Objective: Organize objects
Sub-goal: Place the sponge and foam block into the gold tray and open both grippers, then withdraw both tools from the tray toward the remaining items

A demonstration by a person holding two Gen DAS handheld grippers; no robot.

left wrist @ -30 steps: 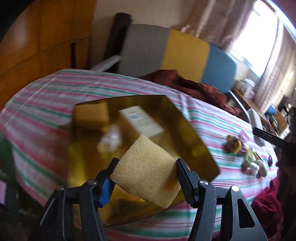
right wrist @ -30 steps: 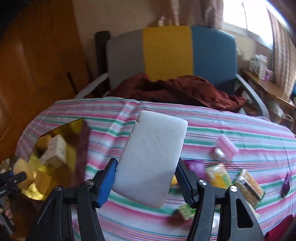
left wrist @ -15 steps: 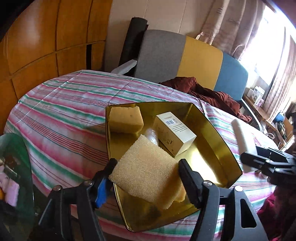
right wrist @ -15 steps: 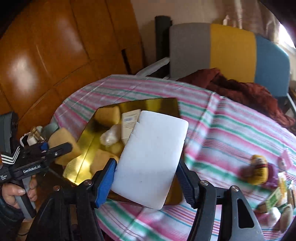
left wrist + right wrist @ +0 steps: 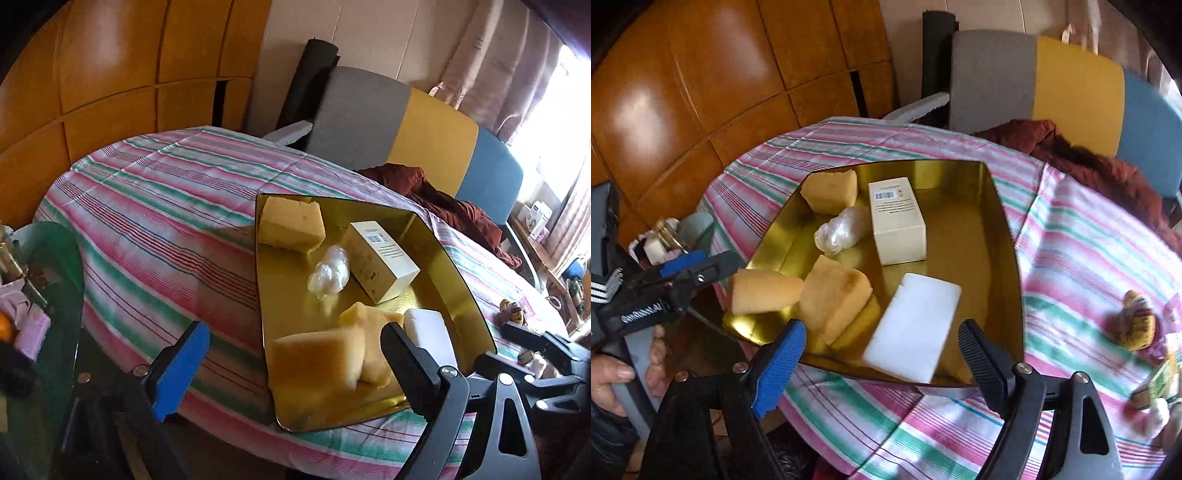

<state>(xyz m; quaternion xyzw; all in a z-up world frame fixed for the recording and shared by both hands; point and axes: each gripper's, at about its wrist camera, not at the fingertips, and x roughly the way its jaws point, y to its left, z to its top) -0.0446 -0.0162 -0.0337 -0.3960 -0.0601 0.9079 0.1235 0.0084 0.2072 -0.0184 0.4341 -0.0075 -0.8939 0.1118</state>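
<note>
Both grippers hang over the near edge of a gold tray (image 5: 1004, 236) that sits on a striped tablecloth (image 5: 1089, 258). The left gripper (image 5: 291, 354) has just been opening its jaws and now stands wide apart, gripping nothing; a yellow sponge (image 5: 317, 363), blurred, lies free between its fingers at the tray's near corner, touching neither pad. In the right wrist view that same sponge (image 5: 764, 291) sits just beyond the left gripper's tips, at the tray's left rim. The right gripper (image 5: 882, 350) has also just been opening and is spread wide with nothing in its grasp; a white foam block (image 5: 916, 328) lies tilted in the tray between its fingers, clear of both pads, with its near end at the tray's front rim. Just left of the block sits a second sponge (image 5: 834, 299), leaning on the tray floor. Farther back in the tray are a cream box (image 5: 897, 225) with a barcode on its end, a crumpled clear plastic bag (image 5: 842, 230) touching the box's left side, and a third sponge (image 5: 831, 192) in the far left corner. A person's hand (image 5: 613, 369) holds the left gripper's handle at the left edge of the right wrist view. On the cloth to the right of the tray, well apart from it, lies a small plush toy (image 5: 1137, 321) with other small items too blurred to name. Behind the table stands a chair (image 5: 1071, 85) with grey, yellow and blue panels, and a dark red cloth (image 5: 1108, 166) is draped over its seat.
</note>
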